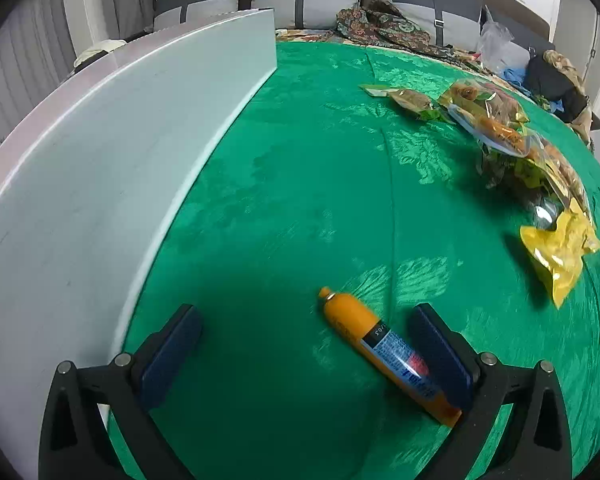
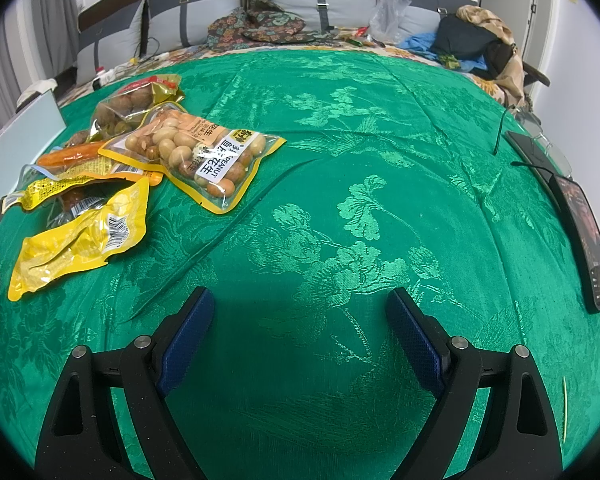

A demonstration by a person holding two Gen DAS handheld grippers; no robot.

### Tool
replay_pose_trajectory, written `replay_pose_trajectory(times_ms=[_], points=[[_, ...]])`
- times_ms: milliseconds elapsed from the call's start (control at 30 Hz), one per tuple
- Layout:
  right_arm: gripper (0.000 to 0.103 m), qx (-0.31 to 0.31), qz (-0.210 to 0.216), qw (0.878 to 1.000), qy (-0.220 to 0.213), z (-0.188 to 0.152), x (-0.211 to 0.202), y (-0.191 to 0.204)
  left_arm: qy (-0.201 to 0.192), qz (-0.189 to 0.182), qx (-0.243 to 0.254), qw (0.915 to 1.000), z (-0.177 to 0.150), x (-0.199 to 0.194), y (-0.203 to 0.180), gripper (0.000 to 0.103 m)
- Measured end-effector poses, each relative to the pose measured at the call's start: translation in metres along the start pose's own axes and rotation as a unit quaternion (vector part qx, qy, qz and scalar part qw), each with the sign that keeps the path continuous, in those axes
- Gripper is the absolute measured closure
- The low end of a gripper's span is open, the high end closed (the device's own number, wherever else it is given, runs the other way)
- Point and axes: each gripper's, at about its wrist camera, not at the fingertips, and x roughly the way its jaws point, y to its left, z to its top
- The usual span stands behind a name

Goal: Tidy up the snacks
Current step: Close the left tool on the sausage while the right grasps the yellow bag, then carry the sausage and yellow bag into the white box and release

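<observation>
An orange sausage stick (image 1: 384, 348) lies on the green cloth (image 1: 300, 184) between the jaws of my left gripper (image 1: 304, 316), close to the right finger (image 1: 440, 352). The left gripper is open. A white box wall (image 1: 112, 152) stands to its left. A heap of snack bags lies further right: a yellow pouch (image 1: 560, 252) and clear bags (image 1: 496, 128). In the right wrist view the heap lies at the left: a peanut bag (image 2: 208, 156), a yellow pouch (image 2: 80, 236), an orange sausage (image 2: 72, 154). My right gripper (image 2: 300, 300) is open and empty over bare cloth.
Two phones (image 2: 584, 232) with a cable lie at the right edge of the cloth. Pillows, patterned fabric (image 2: 256, 24), a plastic bag and clothes sit at the far side. A thin green stick (image 2: 565, 408) lies at the near right.
</observation>
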Motion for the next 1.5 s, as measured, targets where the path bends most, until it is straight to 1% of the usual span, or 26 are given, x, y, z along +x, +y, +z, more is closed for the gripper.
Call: replay_pose_trajectory(times_ms=[133, 200, 233, 333, 367, 400, 433, 500, 567, 600, 633, 667, 700, 733, 767, 833, 867, 1000, 1100, 1133, 1200, 1267, 1300, 1367, 1400, 1500], points=[[0.014, 0.002, -0.006, 1.0, 0.008, 0.0, 0.0, 0.002, -0.005, -0.003, 0.003, 1.0, -0.008, -0.006, 0.011, 0.0], [0.014, 0.026, -0.019, 0.998, 0.048, 0.006, -0.002, 0.006, -0.006, -0.008, 0.011, 0.9999, -0.012, -0.009, 0.011, 0.0], [0.014, 0.052, -0.009, 0.997, 0.056, 0.006, -0.007, 0.01, -0.005, -0.01, 0.012, 0.9999, -0.013, -0.01, 0.012, 0.0], [0.014, 0.132, 0.102, 0.983, 0.071, 0.012, -0.021, 0.044, 0.0, -0.015, 0.012, 0.9998, -0.015, -0.013, 0.012, 0.001], [0.014, 0.135, 0.128, 0.979, 0.082, 0.018, -0.019, 0.064, 0.002, -0.018, 0.013, 0.9998, -0.016, -0.015, 0.013, 0.001], [0.016, 0.135, 0.138, 0.977, 0.087, 0.023, -0.016, 0.079, 0.003, -0.022, 0.012, 0.9997, -0.018, -0.017, 0.014, 0.001], [0.016, 0.137, 0.137, 0.977, 0.087, 0.029, -0.013, 0.093, 0.004, -0.025, 0.013, 0.9996, -0.02, -0.019, 0.014, 0.001], [0.014, 0.15, 0.107, 0.979, 0.083, 0.041, -0.001, 0.119, 0.005, -0.029, 0.02, 0.9994, -0.025, -0.024, 0.015, 0.001], [0.014, 0.154, 0.087, 0.979, 0.097, 0.046, 0.016, 0.136, 0.005, -0.032, 0.023, 0.9992, -0.029, -0.027, 0.016, 0.002], [0.013, 0.14, 0.071, 0.981, 0.109, 0.046, 0.023, 0.144, 0.005, -0.035, 0.021, 0.9992, -0.029, -0.028, 0.016, 0.004], [0.016, 0.12, 0.055, 0.986, 0.104, 0.048, 0.023, 0.149, 0.005, -0.038, 0.019, 0.9991, -0.029, -0.028, 0.016, 0.007], [0.016, 0.093, 0.047, 0.989, 0.101, 0.046, 0.02, 0.151, 0.004, -0.04, 0.017, 0.9991, -0.029, -0.029, 0.016, 0.01], [0.016, 0.08, 0.049, 0.99, 0.101, 0.043, 0.017, 0.149, 0.001, -0.041, 0.019, 0.999, -0.028, -0.03, 0.014, 0.021], [0.016, 0.071, 0.05, 0.991, 0.1, 0.039, 0.013, 0.144, -0.002, -0.041, 0.024, 0.9989, -0.027, -0.031, 0.012, 0.037], [0.016, 0.064, 0.049, 0.992, 0.099, 0.033, 0.006, 0.131, -0.004, -0.039, 0.034, 0.9986, -0.026, -0.032, 0.007, 0.046], [0.016, 0.063, 0.039, 0.993, 0.097, 0.022, -0.007, 0.107, -0.008, -0.039, 0.054, 0.9977, -0.027, -0.035, -0.002, 0.084], [0.015, 0.065, 0.033, 0.993, 0.096, 0.017, -0.012, 0.091, -0.008, -0.041, 0.059, 0.9974, -0.027, -0.036, -0.006, 0.087], [0.016, 0.102, 0.045, 0.988, 0.109, 0.009, -0.024, 0.047, -0.013, -0.047, 0.065, 0.9967, -0.03, -0.037, -0.013, 0.088], [0.014, 0.114, 0.069, 0.985, 0.113, 0.017, -0.023, 0.053, -0.015, -0.06, 0.054, 0.9966, -0.029, -0.038, -0.009, 0.088], [0.014, 0.096, 0.073, 0.986, 0.113, 0.022, -0.021, 0.063, -0.016, -0.068, 0.047, 0.9964, -0.029, -0.038, -0.007, 0.088], [0.014, -0.001, 0.061, 0.989, 0.135, 0.032, -0.005, 0.101, -0.014, -0.094, 0.026, 0.9951, -0.029, -0.038, 0.002, 0.088], [0.016, -0.112, 0.027, 0.983, 0.141, 0.033, 0.006, 0.127, -0.014, -0.111, 0.009, 0.9936, -0.028, -0.038, 0.009, 0.088], [0.017, -0.146, 0.019, 0.979, 0.14, 0.031, 0.008, 0.131, -0.014, -0.121, 0.001, 0.9926, -0.027, -0.038, 0.013, 0.088], [0.046, -0.137, 0.035, 0.979, 0.148, 0.029, 0.007, 0.122, -0.017, -0.136, -0.013, 0.9905, -0.026, -0.039, 0.016, 0.088], [0.051, -0.108, 0.054, 0.98, 0.157, 0.031, 0.005, 0.109, -0.018, -0.146, -0.021, 0.9889, -0.025, -0.039, 0.017, 0.088], [0.056, -0.057, 0.073, 0.98, 0.173, 0.031, -0.002, 0.081, -0.021, -0.164, -0.033, 0.9858, -0.022, -0.04, 0.016, 0.088]])
